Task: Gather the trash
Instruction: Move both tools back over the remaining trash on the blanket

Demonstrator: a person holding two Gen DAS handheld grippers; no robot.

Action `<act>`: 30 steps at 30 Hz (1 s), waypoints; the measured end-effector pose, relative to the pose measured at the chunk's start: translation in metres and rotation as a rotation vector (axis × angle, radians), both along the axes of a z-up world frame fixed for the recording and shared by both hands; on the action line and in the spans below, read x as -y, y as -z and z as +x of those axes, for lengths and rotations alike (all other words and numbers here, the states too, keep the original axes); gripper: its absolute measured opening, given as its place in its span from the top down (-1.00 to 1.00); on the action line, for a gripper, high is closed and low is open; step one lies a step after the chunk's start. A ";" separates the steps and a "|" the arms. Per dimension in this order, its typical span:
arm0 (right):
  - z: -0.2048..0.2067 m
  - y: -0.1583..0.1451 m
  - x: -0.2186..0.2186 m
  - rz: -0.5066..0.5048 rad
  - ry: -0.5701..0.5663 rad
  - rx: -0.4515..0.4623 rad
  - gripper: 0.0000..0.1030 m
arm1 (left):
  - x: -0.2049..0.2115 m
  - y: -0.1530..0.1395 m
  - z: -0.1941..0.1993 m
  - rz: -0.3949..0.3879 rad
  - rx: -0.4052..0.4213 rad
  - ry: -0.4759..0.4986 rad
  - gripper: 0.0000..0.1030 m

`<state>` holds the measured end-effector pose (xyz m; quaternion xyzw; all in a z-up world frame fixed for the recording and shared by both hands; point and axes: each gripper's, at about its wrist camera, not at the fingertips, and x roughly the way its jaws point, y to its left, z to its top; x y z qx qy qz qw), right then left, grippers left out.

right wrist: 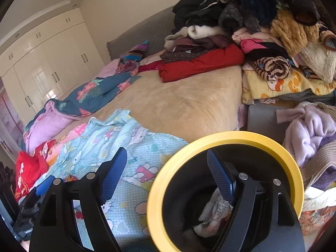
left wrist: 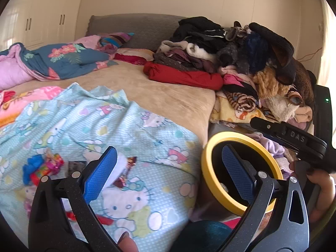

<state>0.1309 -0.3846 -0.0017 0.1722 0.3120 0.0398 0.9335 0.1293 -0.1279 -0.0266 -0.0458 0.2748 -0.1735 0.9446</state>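
Bed edge (right wrist: 231, 96) beside yellow-rimmed bin (right wrist: 220, 135); wrappers (left wrist: 47, 166) near; left gripper (left wrist: 168, 174), right gripper (right wrist: 168, 180) spread, empty.

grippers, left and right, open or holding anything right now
Left gripper: open, nothing between its blue pads, over the bedsheet.
Right gripper: open, holding nothing, at the yellow-rimmed bin.

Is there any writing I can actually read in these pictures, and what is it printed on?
"DAS": raised letters on the black right gripper as it shows in the left view.
Small print on the white wrapper inside the yellow-rimmed bin: too small to read.
Print on the wrappers lying on the Hello Kitty sheet: blurred, unreadable.
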 end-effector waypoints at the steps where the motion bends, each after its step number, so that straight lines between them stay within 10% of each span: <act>1: 0.000 -0.001 -0.005 -0.004 -0.012 0.004 -0.50 | -0.003 -0.001 0.000 0.002 0.005 -0.006 -0.78; 30: -0.013 0.002 -0.148 -0.081 -0.303 -0.002 -0.58 | -0.113 -0.007 0.007 -0.006 0.032 -0.229 -0.78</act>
